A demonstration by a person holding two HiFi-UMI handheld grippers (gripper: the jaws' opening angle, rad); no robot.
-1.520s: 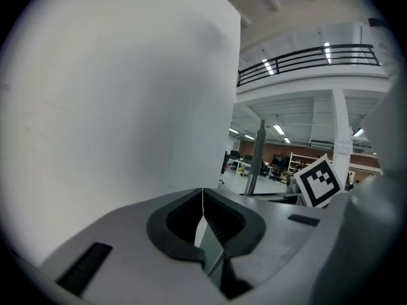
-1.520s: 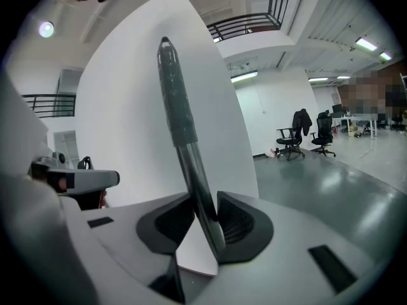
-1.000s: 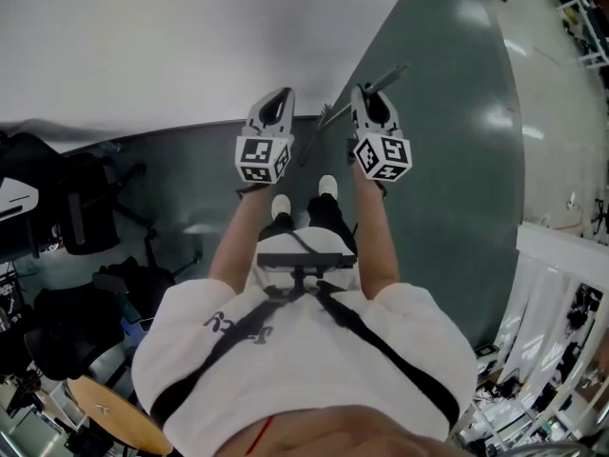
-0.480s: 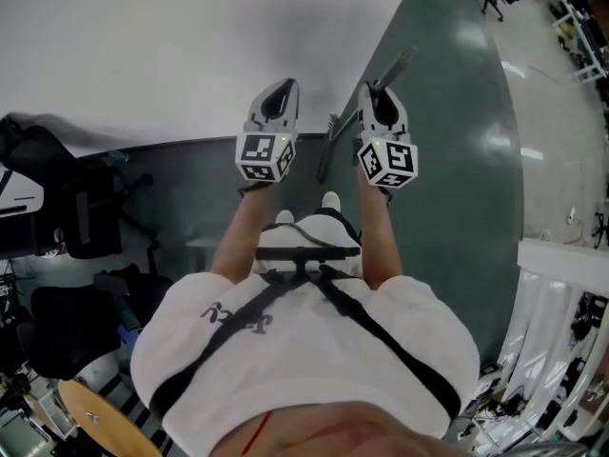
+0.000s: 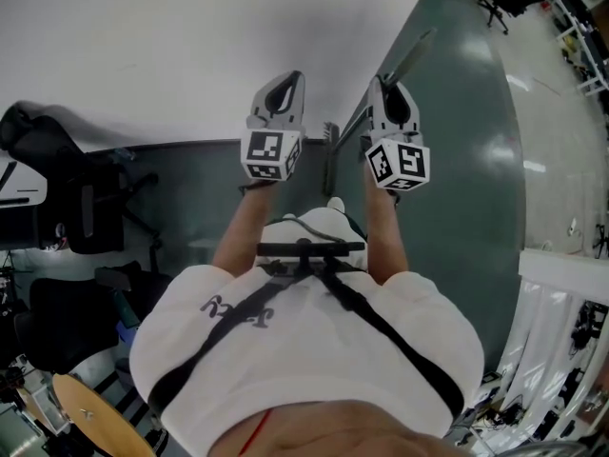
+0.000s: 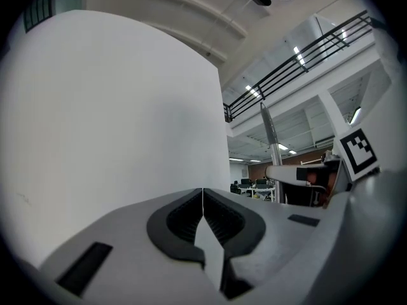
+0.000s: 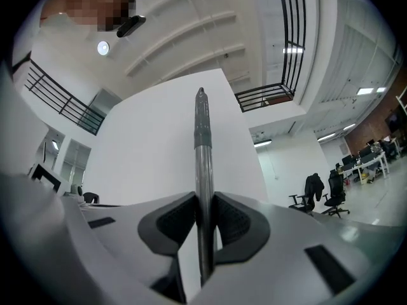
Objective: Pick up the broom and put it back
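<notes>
The broom's grey metal handle (image 7: 202, 151) stands upright between the pads of my right gripper (image 7: 203, 218), which is shut on it and has just been closing tighter. In the head view the handle (image 5: 416, 50) sticks out past the right gripper (image 5: 391, 91) toward the wall. The dark brush end (image 5: 330, 133) hangs below, between my two hands and off the floor. My left gripper (image 5: 284, 95) is held beside it, level with it. It is shut with its pads touching and holds nothing (image 6: 203, 203). The left gripper view shows the handle (image 6: 268, 132) off to its right.
A white wall (image 5: 143, 46) rises just ahead, above a dark green floor (image 5: 457, 160). Black office chairs (image 5: 76, 208) crowd the left side, with a round wooden table (image 5: 105, 417) behind me. More chairs (image 7: 324, 192) stand far off to the right.
Both grippers have risen and moved closer to the wall. The broom came up with the right gripper, its brush end lifting off the floor between my feet.
</notes>
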